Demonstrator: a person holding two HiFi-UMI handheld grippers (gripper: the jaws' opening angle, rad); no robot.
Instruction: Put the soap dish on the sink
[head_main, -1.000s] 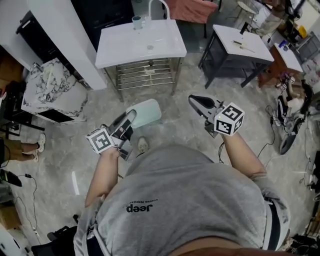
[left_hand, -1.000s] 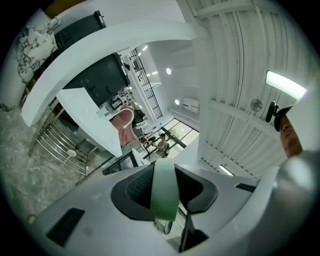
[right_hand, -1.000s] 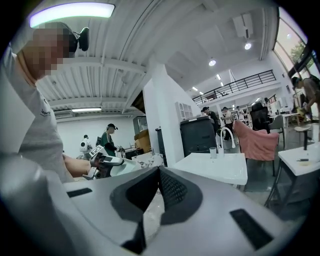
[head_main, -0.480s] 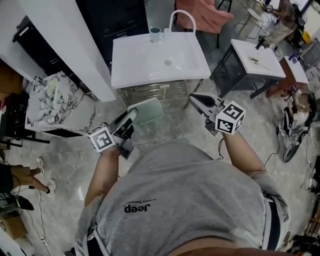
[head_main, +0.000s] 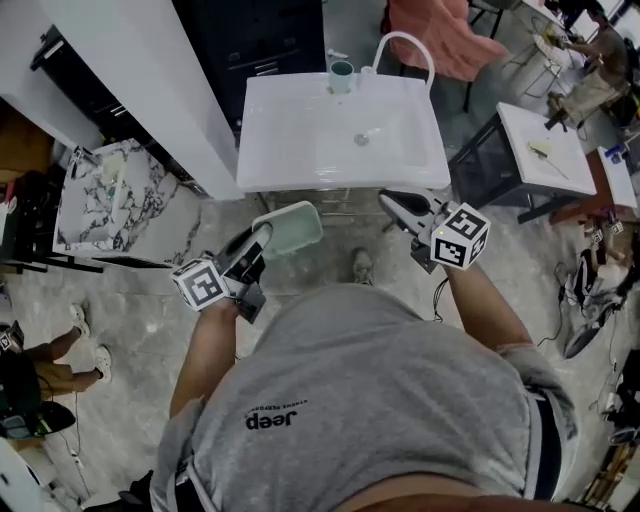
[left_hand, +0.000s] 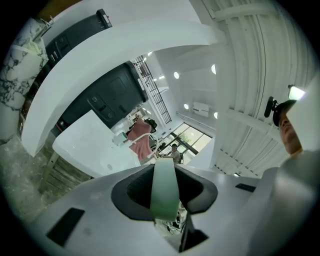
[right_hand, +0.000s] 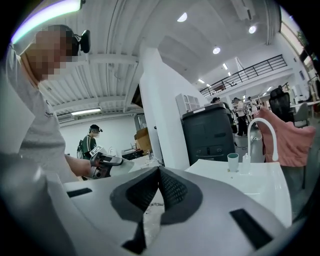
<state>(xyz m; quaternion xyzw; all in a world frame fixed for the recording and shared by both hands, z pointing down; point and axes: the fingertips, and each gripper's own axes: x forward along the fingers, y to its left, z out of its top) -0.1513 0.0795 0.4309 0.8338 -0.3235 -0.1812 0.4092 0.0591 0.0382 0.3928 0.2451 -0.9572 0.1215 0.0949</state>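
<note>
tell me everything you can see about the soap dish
The soap dish is a pale green, shallow tray with rounded corners and a raised rim, matte plastic by its look. The left gripper is shut on one short edge, seen as a green strip between its jaws in the left gripper view. The dish hangs roughly level above the floor, just short of the front edge of the white sink, touching nothing else.
</note>
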